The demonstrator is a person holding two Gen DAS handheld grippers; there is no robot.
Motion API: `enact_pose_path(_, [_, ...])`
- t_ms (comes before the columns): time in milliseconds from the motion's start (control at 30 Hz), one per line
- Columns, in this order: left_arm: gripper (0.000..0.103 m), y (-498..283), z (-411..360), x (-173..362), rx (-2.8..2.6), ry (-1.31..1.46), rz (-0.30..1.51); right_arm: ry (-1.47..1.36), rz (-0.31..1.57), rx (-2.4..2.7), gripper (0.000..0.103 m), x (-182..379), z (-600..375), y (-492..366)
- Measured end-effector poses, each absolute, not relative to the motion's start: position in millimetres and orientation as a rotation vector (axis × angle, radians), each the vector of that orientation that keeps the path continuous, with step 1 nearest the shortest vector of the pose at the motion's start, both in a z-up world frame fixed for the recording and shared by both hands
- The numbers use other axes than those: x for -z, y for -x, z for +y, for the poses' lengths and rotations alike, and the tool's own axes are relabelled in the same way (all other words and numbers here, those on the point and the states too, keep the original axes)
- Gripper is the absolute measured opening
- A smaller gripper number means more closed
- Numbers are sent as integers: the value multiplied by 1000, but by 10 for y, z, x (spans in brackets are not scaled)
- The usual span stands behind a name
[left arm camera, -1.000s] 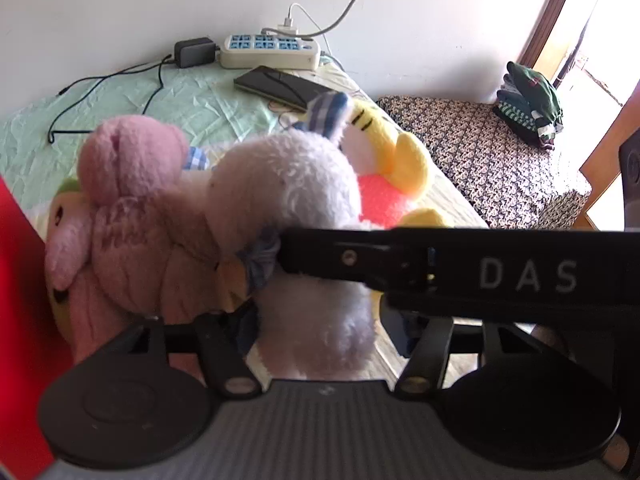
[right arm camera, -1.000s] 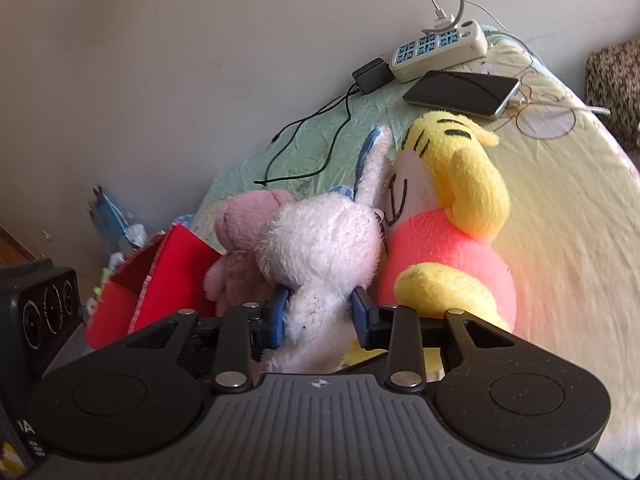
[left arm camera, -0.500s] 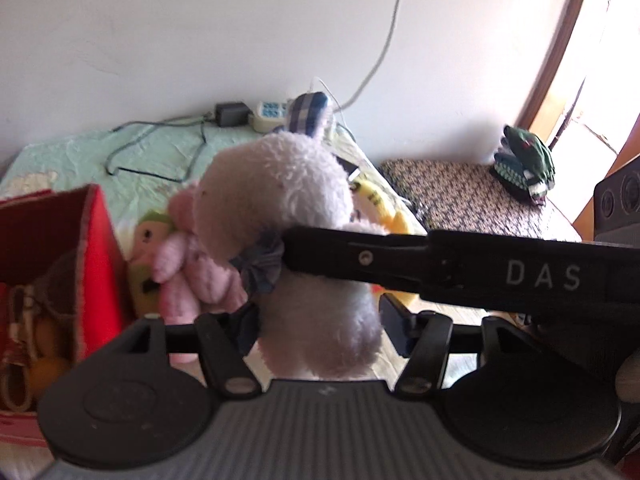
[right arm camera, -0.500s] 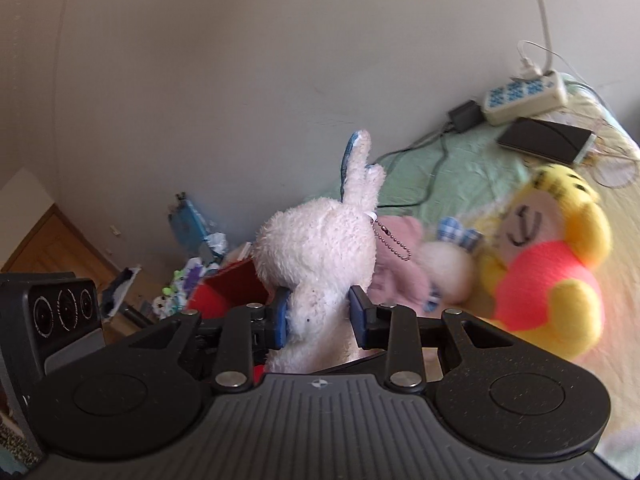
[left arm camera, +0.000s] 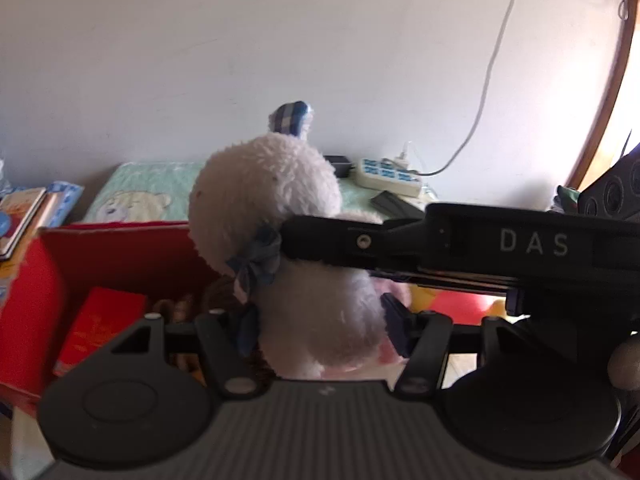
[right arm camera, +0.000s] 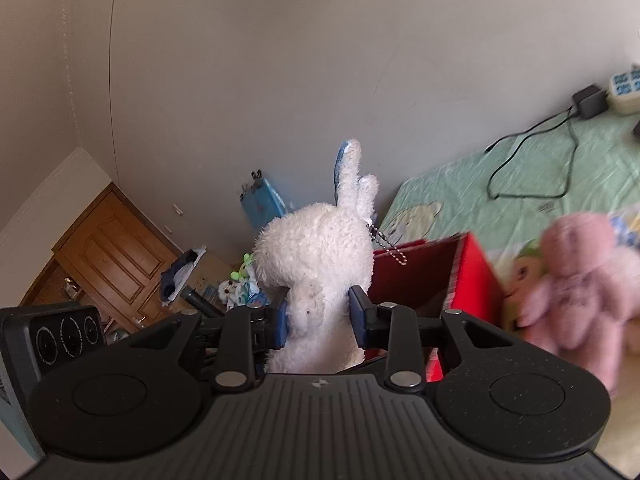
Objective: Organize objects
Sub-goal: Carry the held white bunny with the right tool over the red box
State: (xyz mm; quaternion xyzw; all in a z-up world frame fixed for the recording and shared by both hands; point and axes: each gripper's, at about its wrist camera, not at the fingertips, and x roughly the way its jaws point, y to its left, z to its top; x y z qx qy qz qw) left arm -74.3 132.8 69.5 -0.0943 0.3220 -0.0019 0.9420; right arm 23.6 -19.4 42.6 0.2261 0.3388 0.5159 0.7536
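The right tongs [right arm camera: 319, 316] pinch a white plush rabbit [right arm camera: 318, 264] by its body, blue pads pressed into the fur on both sides, and hold it upright in the air with its ears toward 12 o'clock. In the left wrist view the same rabbit [left arm camera: 288, 240] fills the centre, a blue bow at its neck, while the right tool's black finger crosses the picture from 3 o'clock and meets the toy at its neck. The left tongs [left arm camera: 320, 334] stand spread on either side of the rabbit's lower body; whether their pads touch the fur cannot be told. Below the rabbit sits an open red box [left arm camera: 120, 248], its near wall at 9 o'clock in the left view, with a red booklet [left arm camera: 100, 324] inside. On the green bedsheet [right arm camera: 520, 184] at 3 o'clock lies a pink plush toy [right arm camera: 580, 272], just beside the box [right arm camera: 472, 276]. A white power strip [left arm camera: 388, 176] rests on the bed by the wall.
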Motion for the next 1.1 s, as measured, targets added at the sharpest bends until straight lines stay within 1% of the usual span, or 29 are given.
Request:
enact_pose_path(300, [61, 869, 2455, -404, -66, 214, 749, -575, 934, -1125, 33, -127, 743, -89])
enact_pose_path(533, [61, 858, 2990, -173, -97, 161, 815, -718, 1110, -1049, 33, 149, 1215, -139])
enact_pose_path(733, [61, 806, 3207, -48, -100, 156, 861, -742, 1198, -981, 34, 248, 1381, -172])
enact_pose_path(867, [62, 796, 3237, -5, -90, 114, 854, -763, 1239, -934, 35, 328, 1378, -198])
enact_pose_path(967, [65, 812, 3248, 11, -70, 102, 849, -743, 1275, -884, 36, 388, 1336, -207])
enact_pose_path(1000, [68, 826, 3253, 3, -59, 107, 846, -714, 1290, -871, 37, 394, 1341, -207])
enact_pose_path(1100, [73, 880, 3254, -17, -34, 109, 835, -651, 1270, -874, 38, 337, 1297, -150])
